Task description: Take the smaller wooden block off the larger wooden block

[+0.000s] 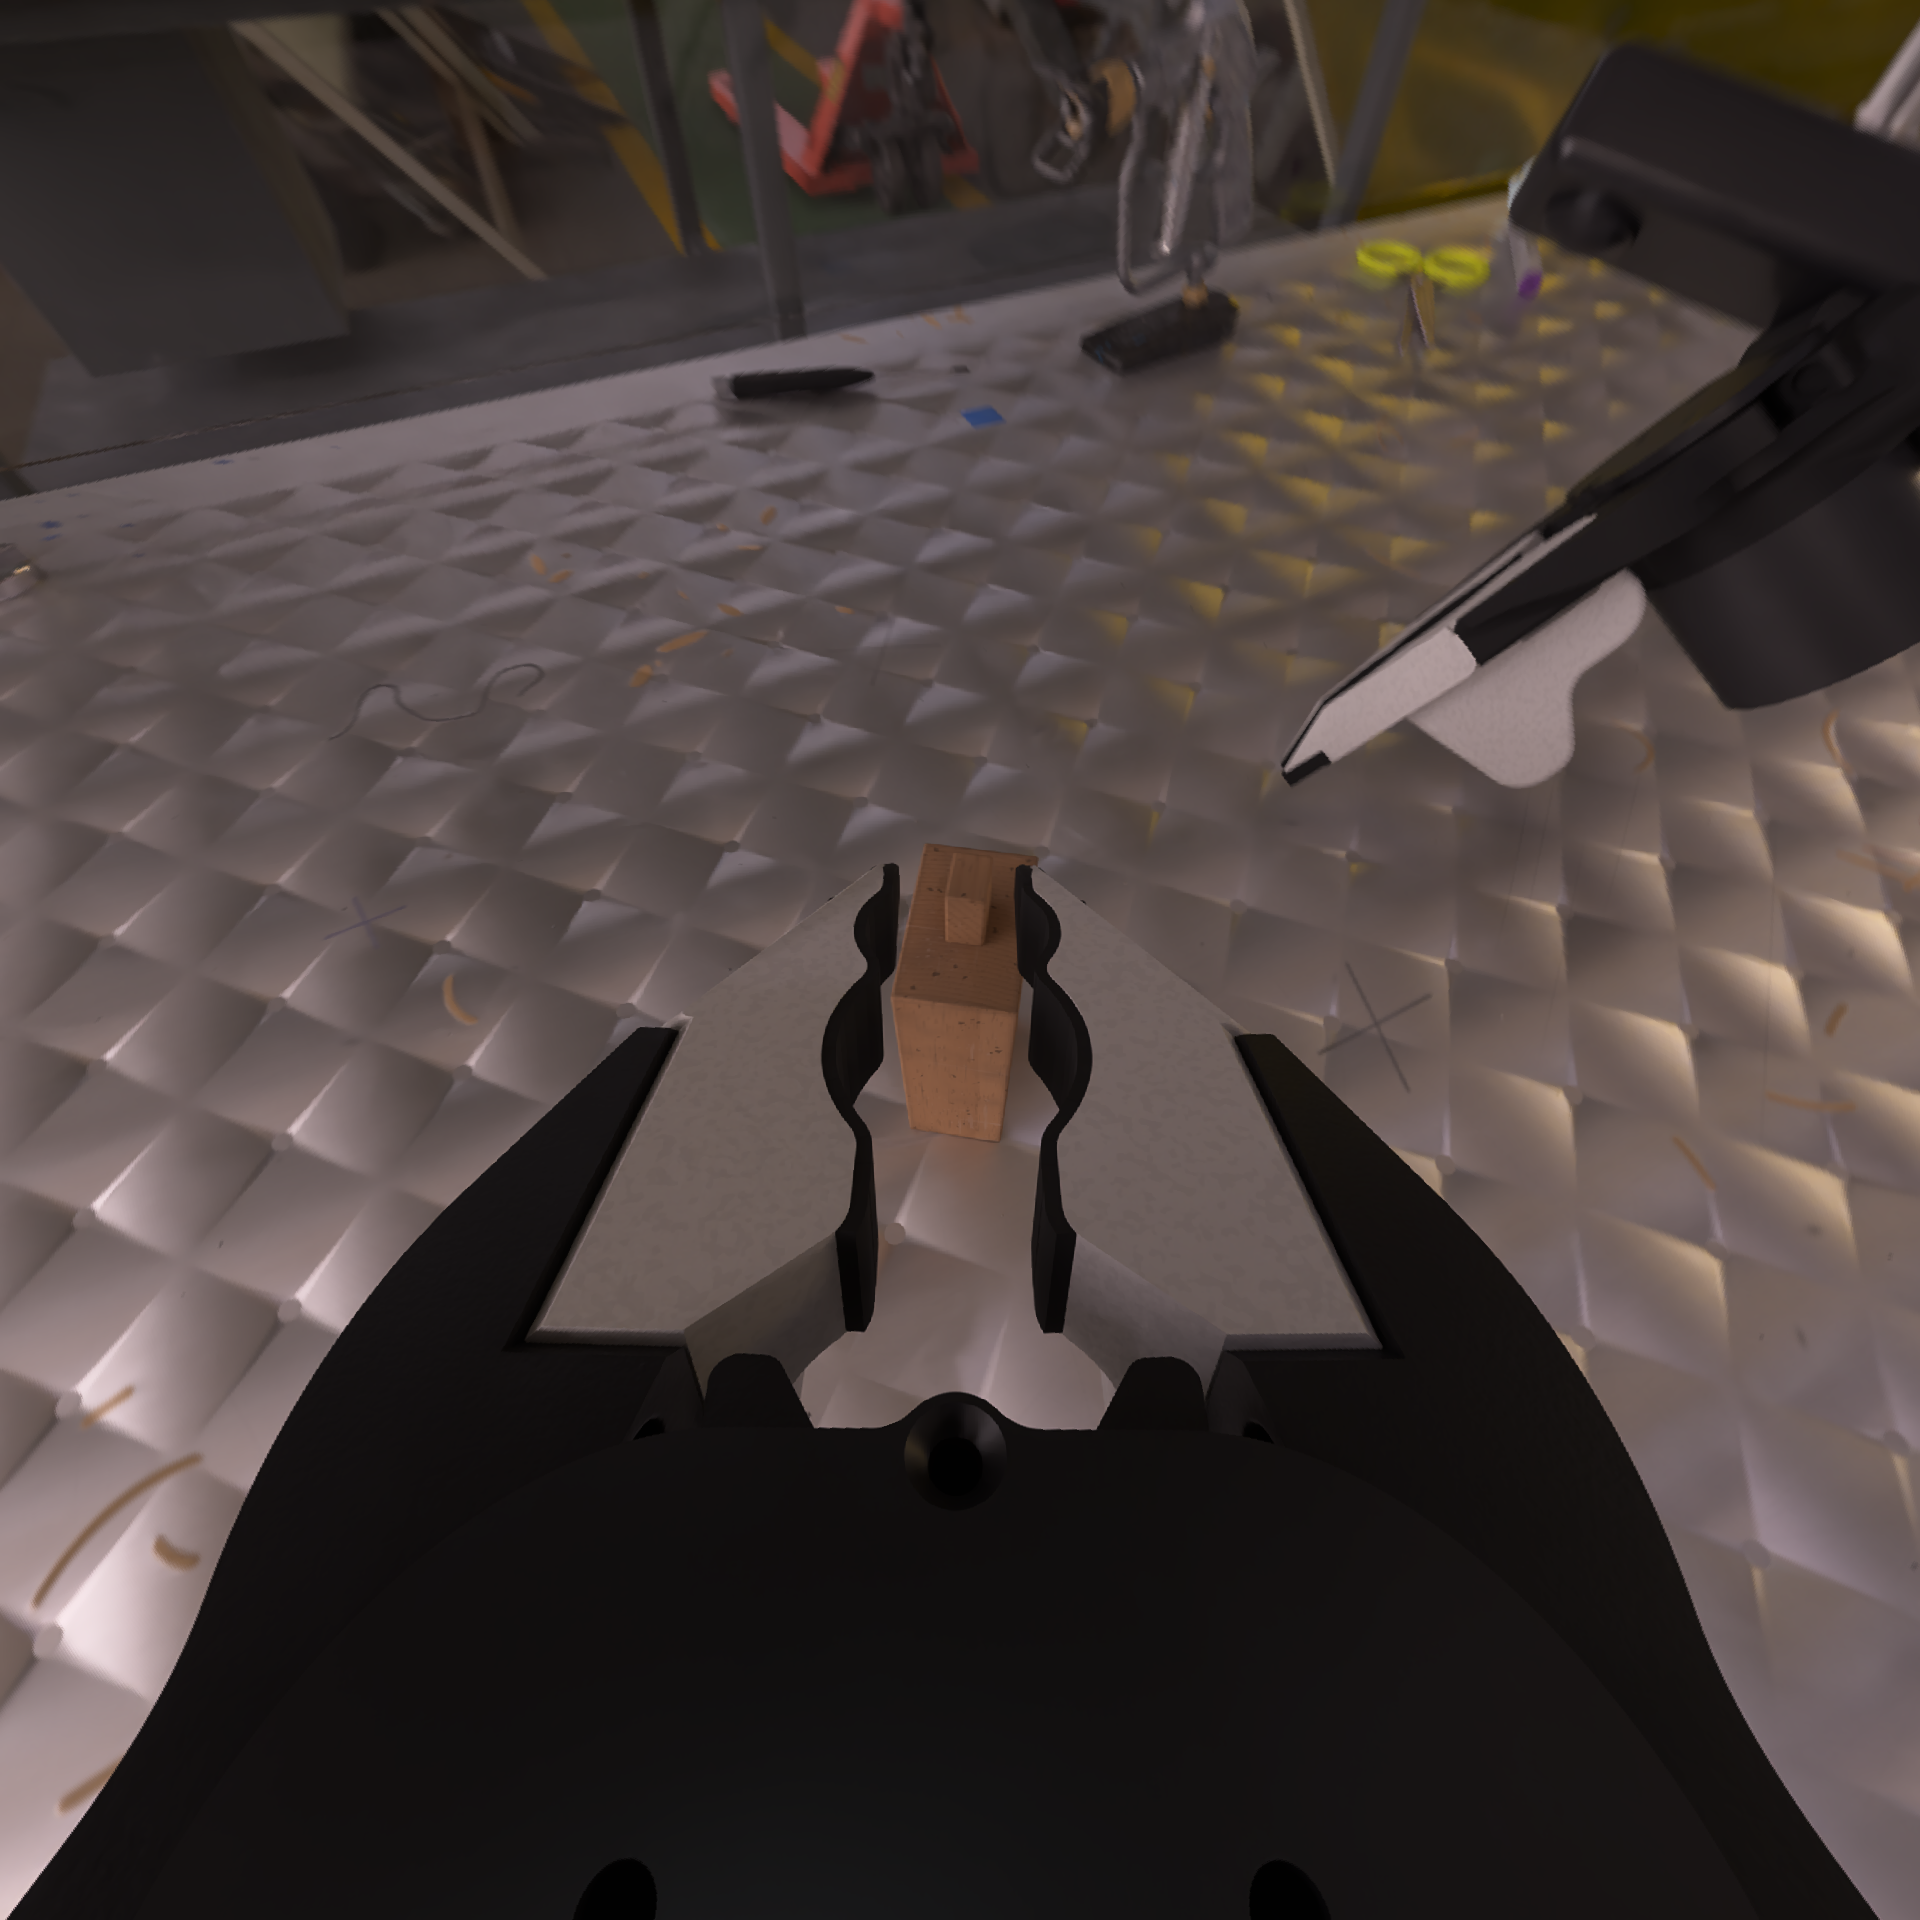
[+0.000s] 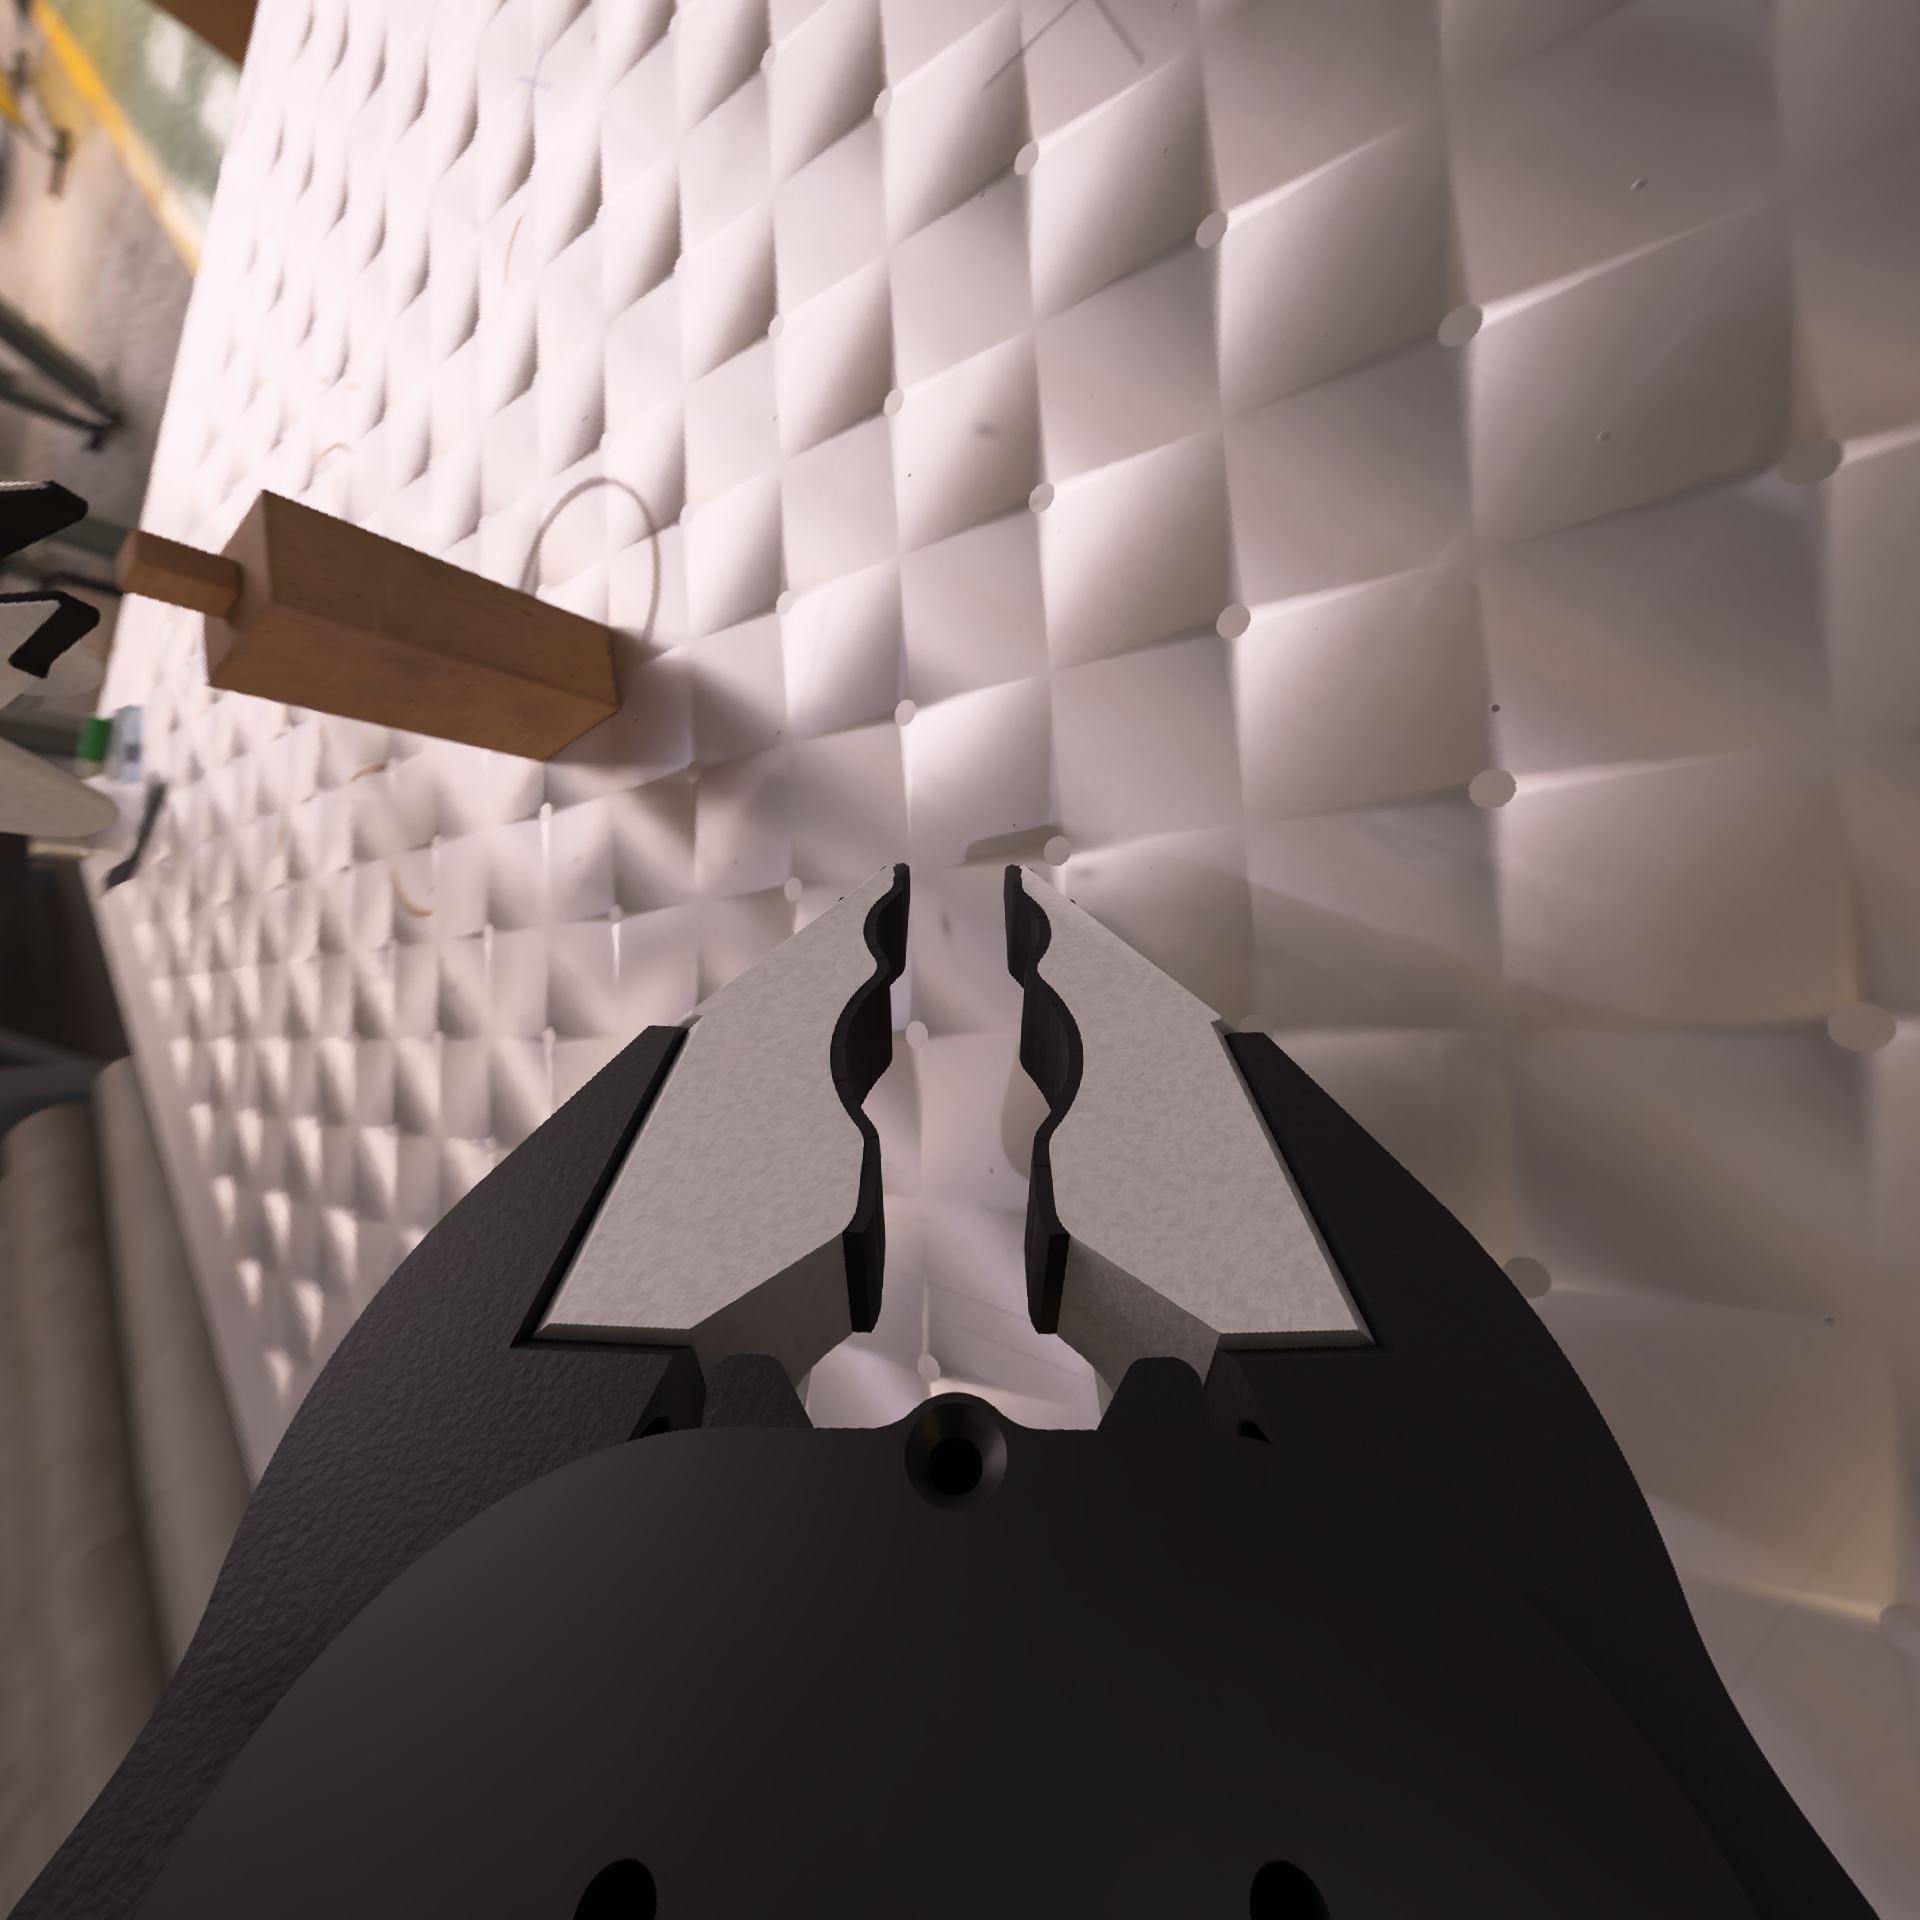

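Note:
The larger wooden block (image 1: 954, 1070) stands upright on the embossed metal table (image 1: 416, 935). The smaller wooden block (image 1: 966, 914) sits on its top face. My left gripper (image 1: 956, 883) is open and the blocks show between its fingers. In the right wrist view the large block (image 2: 416, 644) and small block (image 2: 171, 577) show at the left, with the left gripper's fingertips (image 2: 47, 634) just beyond the small block's top, not touching it. My right gripper (image 2: 956, 883) is open and empty, pointing at bare table to the right of the blocks; it also shows in the left wrist view (image 1: 1392, 727).
A black marker (image 1: 800, 382), a black flat object (image 1: 1158, 332), yellow scissors (image 1: 1423, 265) and a small blue square (image 1: 982, 418) lie near the table's far edge. A thin wire curl (image 1: 447, 696) and wood shavings lie scattered on the table.

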Tool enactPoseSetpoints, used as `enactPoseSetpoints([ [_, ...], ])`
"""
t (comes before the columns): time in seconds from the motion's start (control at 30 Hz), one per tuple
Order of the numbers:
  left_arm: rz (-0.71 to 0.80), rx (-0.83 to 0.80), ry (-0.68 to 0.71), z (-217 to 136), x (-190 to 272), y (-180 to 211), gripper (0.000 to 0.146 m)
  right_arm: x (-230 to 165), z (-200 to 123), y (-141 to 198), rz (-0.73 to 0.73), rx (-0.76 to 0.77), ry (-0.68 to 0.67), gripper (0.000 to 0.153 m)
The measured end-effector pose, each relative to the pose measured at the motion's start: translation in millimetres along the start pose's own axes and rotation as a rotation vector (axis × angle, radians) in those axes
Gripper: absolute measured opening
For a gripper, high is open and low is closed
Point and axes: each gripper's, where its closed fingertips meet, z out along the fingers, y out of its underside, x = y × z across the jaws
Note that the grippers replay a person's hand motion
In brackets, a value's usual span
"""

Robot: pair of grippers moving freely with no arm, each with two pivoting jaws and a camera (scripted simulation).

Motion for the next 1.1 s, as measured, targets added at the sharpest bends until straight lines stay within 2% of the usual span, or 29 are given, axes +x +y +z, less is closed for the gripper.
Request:
enactPoseSetpoints([
  [0.23, 0.065, -0.163, 0.117, 18.3, 6.2, 13.3, 0.016, -0.1, 2.9, 0.5, -0.110, 0.120, 0.235, 0.019],
  [0.33, 0.101, -0.201, 0.110, 18.8, 3.7, 12.1, 0.008, -3.2, 3.7, 2.4, -0.126, 0.160, 0.260, 0.020],
  [0.53, 0.220, -0.288, 0.057, 19.0, 2.5, 11.2, 0.008, -9.6, -0.2, 8.2, -0.097, 0.183, 0.177, 0.024],
  [0.63, 0.233, -0.296, 0.015, 18.8, 2.6, 11.2, 0.008, -13.4, -7.8, 4.8, -0.107, 0.218, 0.127, 0.024],
  [0.77, 0.159, -0.279, 0.010, 16.0, 2.0, 11.9, 0.008, -24.8, -18.1, -2.1, -0.137, 0.269, 0.051, 0.024],
  [0.97, 0.008, -0.203, 0.040, 1.2, 1.1, 1.9, 0.008, -52.3, -23.0, 0.4, -0.248, 0.261, -0.053, 0.024],
  [1.1, -0.125, -0.150, 0.134, -15.6, 8.5, 0.4, 0.008, -86.4, -19.0, 12.9, -0.355, 0.273, -0.182, 0.024],
])
